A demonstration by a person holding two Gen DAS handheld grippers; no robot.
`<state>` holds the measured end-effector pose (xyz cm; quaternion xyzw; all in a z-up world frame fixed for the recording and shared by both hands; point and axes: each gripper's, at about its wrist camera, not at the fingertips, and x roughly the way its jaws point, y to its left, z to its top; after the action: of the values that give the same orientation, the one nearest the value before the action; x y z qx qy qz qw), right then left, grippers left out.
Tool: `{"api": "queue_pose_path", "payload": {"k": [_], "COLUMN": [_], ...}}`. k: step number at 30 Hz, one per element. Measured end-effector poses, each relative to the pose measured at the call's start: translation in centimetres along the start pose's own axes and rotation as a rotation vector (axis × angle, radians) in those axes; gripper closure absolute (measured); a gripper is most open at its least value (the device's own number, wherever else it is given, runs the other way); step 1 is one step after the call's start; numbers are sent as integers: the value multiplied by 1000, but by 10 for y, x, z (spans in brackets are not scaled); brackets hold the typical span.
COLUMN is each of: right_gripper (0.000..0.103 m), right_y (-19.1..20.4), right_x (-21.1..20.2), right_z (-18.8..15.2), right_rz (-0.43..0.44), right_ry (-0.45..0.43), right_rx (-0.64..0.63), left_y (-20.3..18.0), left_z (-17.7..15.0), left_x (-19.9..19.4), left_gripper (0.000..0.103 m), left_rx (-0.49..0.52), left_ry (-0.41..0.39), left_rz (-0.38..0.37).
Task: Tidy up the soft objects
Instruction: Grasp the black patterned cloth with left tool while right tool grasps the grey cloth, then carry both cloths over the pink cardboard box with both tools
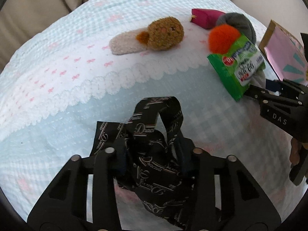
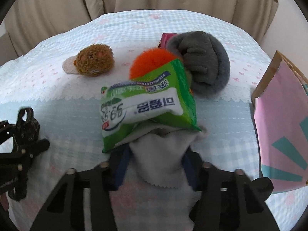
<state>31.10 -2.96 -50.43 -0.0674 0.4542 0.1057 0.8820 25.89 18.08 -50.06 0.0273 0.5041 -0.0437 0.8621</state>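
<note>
My left gripper (image 1: 152,154) is shut on a black printed ribbon (image 1: 154,132), bunched between its fingers above the bedspread; it also shows in the right wrist view (image 2: 27,123). My right gripper (image 2: 156,163) is shut on a grey cloth (image 2: 159,159), and a green wipes pack (image 2: 146,104) rests tilted on top of the cloth. In the left wrist view the pack (image 1: 238,65) sits at the tip of the right gripper (image 1: 256,92). An orange pom-pom (image 2: 152,61), a grey glove (image 2: 204,61) and a brown plush toy (image 2: 94,59) lie beyond.
A pink paper bag (image 2: 279,115) stands open at the right. A magenta pouch (image 1: 206,17) lies behind the glove. A pale blue checked bedspread (image 1: 57,100) with a white scalloped band covers the surface. Beige cushions (image 2: 57,9) rise behind.
</note>
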Motion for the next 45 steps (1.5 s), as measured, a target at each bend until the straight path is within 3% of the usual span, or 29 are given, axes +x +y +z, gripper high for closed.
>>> {"api": "queue_pose_path", "payload": {"k": [3, 7, 18, 33, 40, 45], "right_gripper": [80, 86, 87, 87, 87, 87], "right_y": [-1, -1, -4, -13, -33, -72], "right_x": [0, -4, -60, -200, -269, -303], "right_z": [2, 4, 4, 43, 60, 65], "right_rz": [-13, -34, -62, -123, -130, -123], "right_ry": [2, 1, -23, -128, -199, -228], "right_rx": [23, 54, 143, 184, 188, 223], "left_y": [0, 4, 3, -11, -45, -89], "left_z": [3, 8, 29, 84, 116, 138], "left_x": [-1, -6, -61, -201, -262, -288], "left_gripper": [76, 82, 84, 84, 84, 84], "left_rx": [-11, -27, -23, -32, -24, -33], "left_ry": [1, -1, -65, -208, -269, -290], "left_rz": [-2, -20, -52, -108, -136, -159]}}
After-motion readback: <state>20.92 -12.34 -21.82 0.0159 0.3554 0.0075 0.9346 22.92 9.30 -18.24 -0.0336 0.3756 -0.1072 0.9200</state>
